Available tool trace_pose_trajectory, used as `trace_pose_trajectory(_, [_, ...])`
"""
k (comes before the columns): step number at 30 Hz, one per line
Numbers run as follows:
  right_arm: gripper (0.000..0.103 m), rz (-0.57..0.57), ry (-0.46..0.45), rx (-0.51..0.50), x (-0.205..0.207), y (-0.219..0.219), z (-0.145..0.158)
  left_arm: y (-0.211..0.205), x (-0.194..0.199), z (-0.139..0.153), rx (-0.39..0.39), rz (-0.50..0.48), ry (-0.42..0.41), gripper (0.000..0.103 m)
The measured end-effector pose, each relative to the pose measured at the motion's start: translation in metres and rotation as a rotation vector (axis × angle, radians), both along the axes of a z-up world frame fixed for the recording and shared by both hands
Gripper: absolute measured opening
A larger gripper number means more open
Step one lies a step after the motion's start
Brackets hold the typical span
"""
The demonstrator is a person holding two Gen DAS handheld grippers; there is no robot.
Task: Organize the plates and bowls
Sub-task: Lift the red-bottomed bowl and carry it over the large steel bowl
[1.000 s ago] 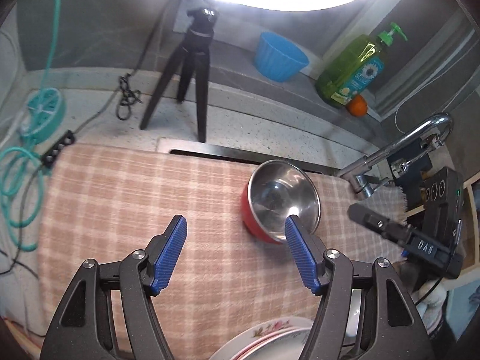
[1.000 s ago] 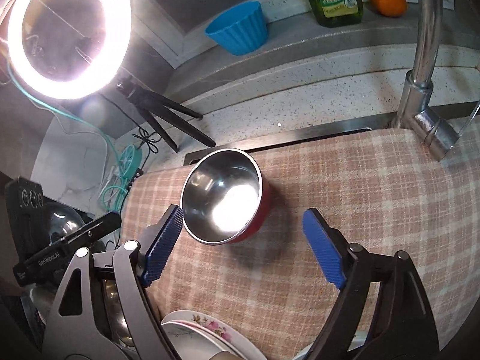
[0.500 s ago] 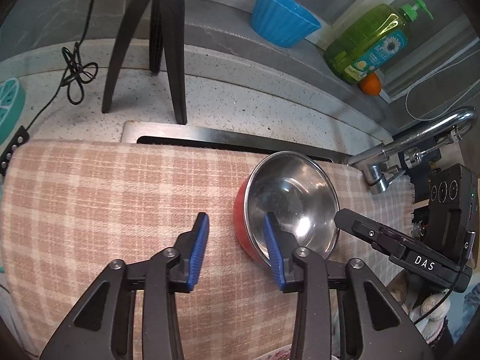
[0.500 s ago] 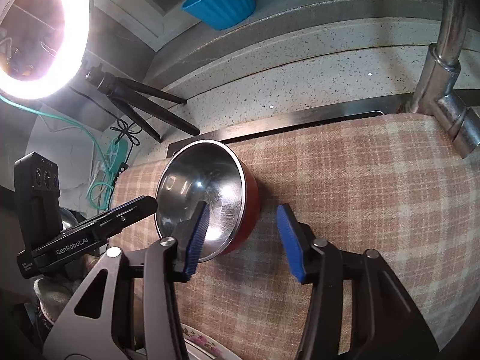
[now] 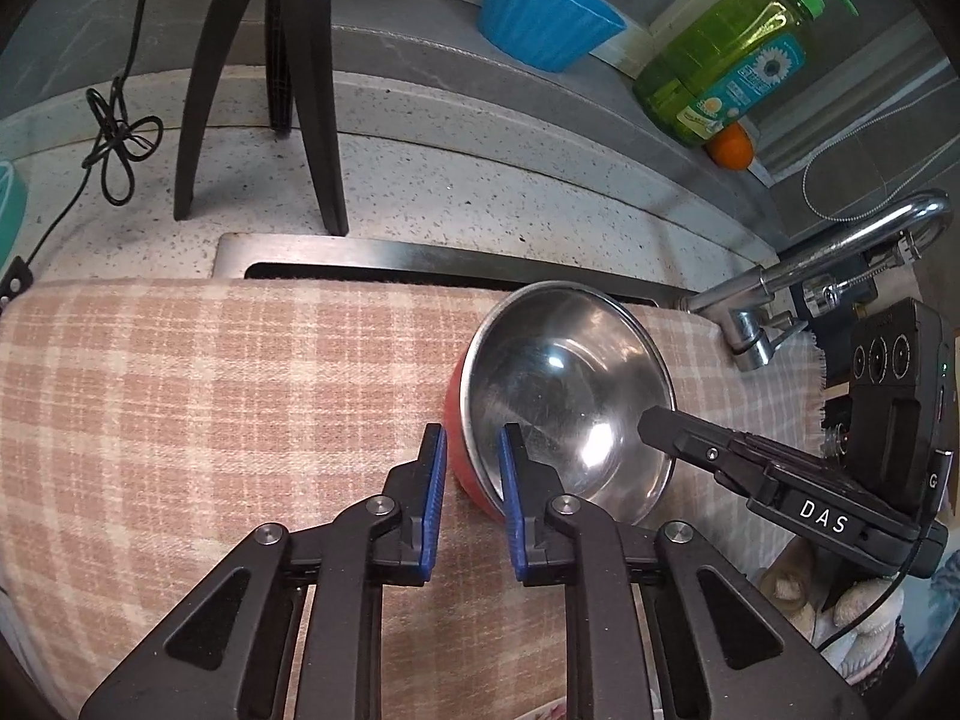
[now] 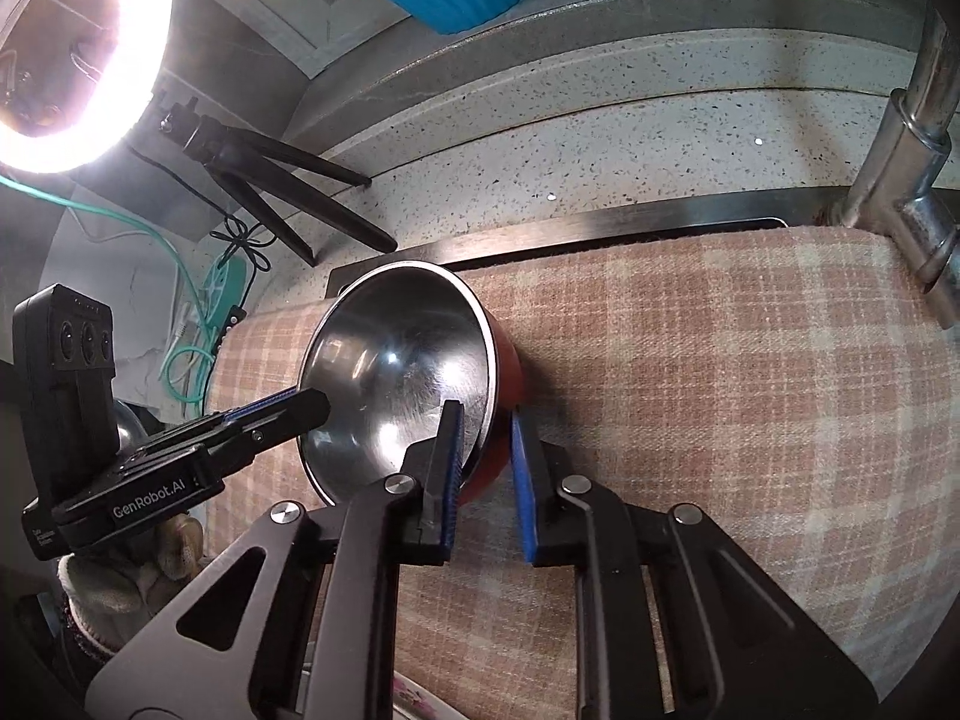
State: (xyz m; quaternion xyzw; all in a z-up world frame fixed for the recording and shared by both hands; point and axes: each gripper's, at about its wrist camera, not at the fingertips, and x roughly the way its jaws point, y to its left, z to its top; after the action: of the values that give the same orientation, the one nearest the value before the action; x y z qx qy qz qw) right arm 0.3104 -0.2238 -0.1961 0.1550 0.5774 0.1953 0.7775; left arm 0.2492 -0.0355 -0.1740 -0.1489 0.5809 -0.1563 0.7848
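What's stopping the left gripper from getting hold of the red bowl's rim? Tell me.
Apparently nothing. The left gripper already straddles the red bowl's near rim on the checked cloth, its fingers having just closed onto the wall, while the right gripper pinches the opposite side.

Bowl (image 5: 564, 396) sits on cloth (image 5: 210, 396) (seemingly over the sink), tripod (image 5: 264, 84) behind.

A speckled counter (image 5: 456, 192) carries a checked cloth (image 5: 210, 396) spread over the sink. On the cloth sits a red bowl (image 5: 564, 384). A tripod (image 5: 264, 78) and a cable (image 5: 114, 144) rest on the counter.
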Motion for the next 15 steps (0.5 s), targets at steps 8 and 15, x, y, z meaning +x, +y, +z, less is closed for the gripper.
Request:
trace_pose_trajectory(8, [0.015, 0.010, -0.017, -0.023, -0.003, 0.004, 0.003, 0.000, -0.001, -0.002, -0.004, 0.005, 0.001, 0.012])
trace_pose_trajectory(15, [0.015, 0.026, -0.023, -0.024, -0.012, 0.006, 0.010, 0.002, -0.009, 0.009, -0.002, 0.008, -0.020, 0.012])
